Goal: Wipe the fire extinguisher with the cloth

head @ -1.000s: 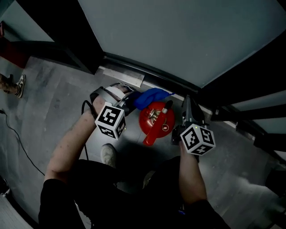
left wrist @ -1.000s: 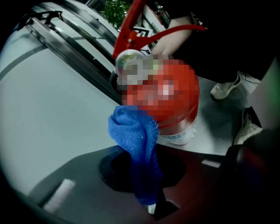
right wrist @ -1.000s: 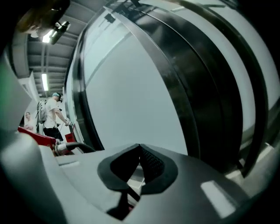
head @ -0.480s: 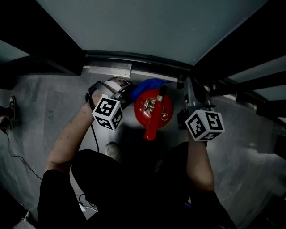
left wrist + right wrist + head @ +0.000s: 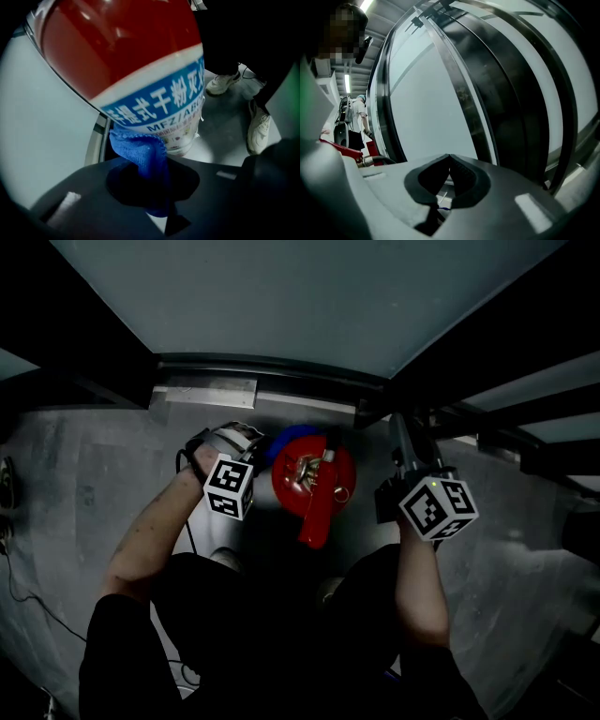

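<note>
A red fire extinguisher [image 5: 314, 486] stands upright on the grey floor, seen from above with its metal valve and red handle on top. In the left gripper view its red body [image 5: 117, 51] with a blue and white label fills the upper frame. A blue cloth [image 5: 139, 151] is pinched in my left gripper [image 5: 151, 190] and presses against the lower label. From above, the cloth [image 5: 284, 440] peeks out behind the extinguisher, beside the left gripper [image 5: 255, 441]. My right gripper [image 5: 449, 159] is shut on nothing and points at the glass wall, to the right of the extinguisher [image 5: 400, 432].
A glass wall [image 5: 281, 296] with dark frames [image 5: 469, 343] rises just behind the extinguisher, with a metal threshold plate [image 5: 202, 390] at its foot. The person's white shoes [image 5: 258, 129] stand close by. A thin cable [image 5: 14, 582] lies at the left.
The left gripper with the cloth has moved lower, tight against the extinguisher's far left side, so less cloth shows. The right gripper stays to the right, still shut.
</note>
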Available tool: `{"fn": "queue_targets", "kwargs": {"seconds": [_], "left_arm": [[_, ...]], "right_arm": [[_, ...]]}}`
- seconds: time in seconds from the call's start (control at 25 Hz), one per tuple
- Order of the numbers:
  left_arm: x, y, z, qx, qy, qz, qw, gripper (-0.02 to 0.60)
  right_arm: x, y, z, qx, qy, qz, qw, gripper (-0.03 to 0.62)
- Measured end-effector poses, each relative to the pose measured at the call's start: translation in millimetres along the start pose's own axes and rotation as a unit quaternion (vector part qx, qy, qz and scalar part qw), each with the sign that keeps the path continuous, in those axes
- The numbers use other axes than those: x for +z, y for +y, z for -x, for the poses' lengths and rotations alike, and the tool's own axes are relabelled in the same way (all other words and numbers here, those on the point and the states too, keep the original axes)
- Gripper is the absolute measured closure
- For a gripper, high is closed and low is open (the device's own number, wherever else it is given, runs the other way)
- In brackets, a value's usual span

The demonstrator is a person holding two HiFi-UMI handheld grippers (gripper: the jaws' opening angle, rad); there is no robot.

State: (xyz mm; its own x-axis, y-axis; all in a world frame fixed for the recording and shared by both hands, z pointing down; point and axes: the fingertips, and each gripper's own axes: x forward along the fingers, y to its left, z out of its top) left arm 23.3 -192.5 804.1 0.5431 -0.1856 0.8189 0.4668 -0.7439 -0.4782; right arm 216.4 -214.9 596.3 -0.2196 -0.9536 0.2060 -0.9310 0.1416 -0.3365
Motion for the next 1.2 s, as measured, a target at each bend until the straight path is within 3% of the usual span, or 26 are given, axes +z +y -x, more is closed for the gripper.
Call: {"fn": "queue_targets", "kwargs": {"seconds": [0.32, 0.68, 0.84, 0.96, 1.04, 1.2], "left_arm": [[-20, -46, -37, -0.06, 0.01, -0.012, 0.9981, 0.515], [-34, -71, -82, -0.103, 0.024, -0.009, 0.9943, 0.515], [-41, -81, -99, -0.13, 0.027, -0.001, 0.9911, 0.515], [-44, -86, -111, -0.137, 0.033, 0.003, 0.9901, 0.515], [-47, -96, -115, -0.156, 0.039, -0.001, 0.987, 0.515], [-51, -131, -115, -0.222, 0.054, -0.039, 0.9727, 0.515]], "right_arm": [[-14, 1, 6, 0.009, 0.024, 0.043, 0.999, 0.591], [-6, -3, 27, 0.013, 0.019, 0.026, 0.999, 0.591], [3, -1, 39, 0.034, -0.004, -0.031, 0.999, 0.591], [1, -4, 44, 0.031, 0.002, -0.021, 0.999, 0.591], [0, -5, 45, 0.03, 0.007, -0.01, 0.999, 0.591], [0, 0, 43, 0.056, -0.002, -0.019, 0.998, 0.591]]}}
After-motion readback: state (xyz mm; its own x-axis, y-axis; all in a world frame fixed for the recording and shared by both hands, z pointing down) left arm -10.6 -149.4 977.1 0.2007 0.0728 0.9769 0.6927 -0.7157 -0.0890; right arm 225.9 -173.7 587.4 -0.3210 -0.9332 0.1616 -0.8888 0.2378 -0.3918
